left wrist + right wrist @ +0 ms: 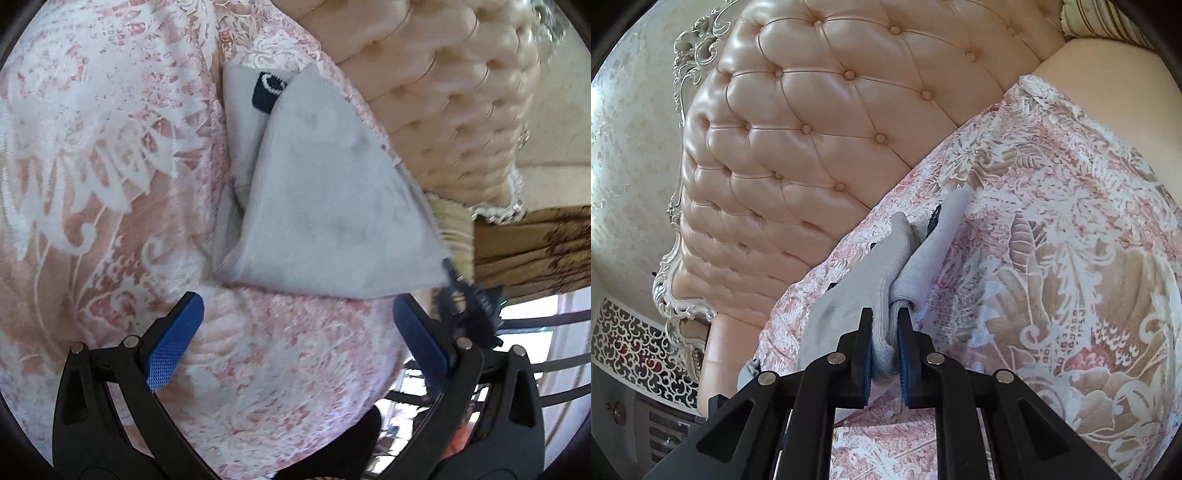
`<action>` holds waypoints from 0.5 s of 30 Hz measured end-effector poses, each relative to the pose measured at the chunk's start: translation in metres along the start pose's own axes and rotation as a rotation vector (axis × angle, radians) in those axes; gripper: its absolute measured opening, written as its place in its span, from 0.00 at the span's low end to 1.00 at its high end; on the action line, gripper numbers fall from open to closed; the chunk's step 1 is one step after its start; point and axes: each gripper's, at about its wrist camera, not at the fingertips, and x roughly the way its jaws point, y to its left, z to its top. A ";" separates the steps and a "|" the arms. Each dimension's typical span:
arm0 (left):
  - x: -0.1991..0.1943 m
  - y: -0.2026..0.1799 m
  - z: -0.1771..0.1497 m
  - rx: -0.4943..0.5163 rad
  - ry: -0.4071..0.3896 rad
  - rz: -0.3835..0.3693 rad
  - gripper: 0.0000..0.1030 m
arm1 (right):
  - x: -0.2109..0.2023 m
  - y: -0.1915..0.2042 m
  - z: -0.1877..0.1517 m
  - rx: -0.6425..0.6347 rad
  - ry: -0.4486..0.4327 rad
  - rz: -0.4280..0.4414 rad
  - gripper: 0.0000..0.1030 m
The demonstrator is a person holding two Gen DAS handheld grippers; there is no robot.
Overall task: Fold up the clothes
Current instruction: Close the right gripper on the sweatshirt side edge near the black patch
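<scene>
My right gripper (885, 325) is clamped on a bunched corner of the grey garment (325, 206), lifting it. My left gripper (295, 325) hangs spread wide, empty. The garment lies along the patterned bedspread's (110, 147) edge beside the tufted headboard (798, 122).

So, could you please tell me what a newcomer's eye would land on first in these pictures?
Probably the grey garment, partly folded in the middle of the pink floral bedspread, its dark label showing at the far end. Next, the right tongs clamped on a bunched fold of it, while the left tongs hang open just short of its near edge. Behind looms the tufted peach headboard.
</scene>
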 end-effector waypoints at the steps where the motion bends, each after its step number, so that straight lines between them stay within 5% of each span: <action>1: 0.000 -0.001 0.002 -0.009 -0.004 -0.024 0.99 | 0.001 -0.001 0.000 0.001 0.002 -0.001 0.11; 15: 0.022 0.002 0.010 -0.070 0.014 -0.123 0.99 | -0.004 0.006 0.011 0.000 0.000 0.001 0.12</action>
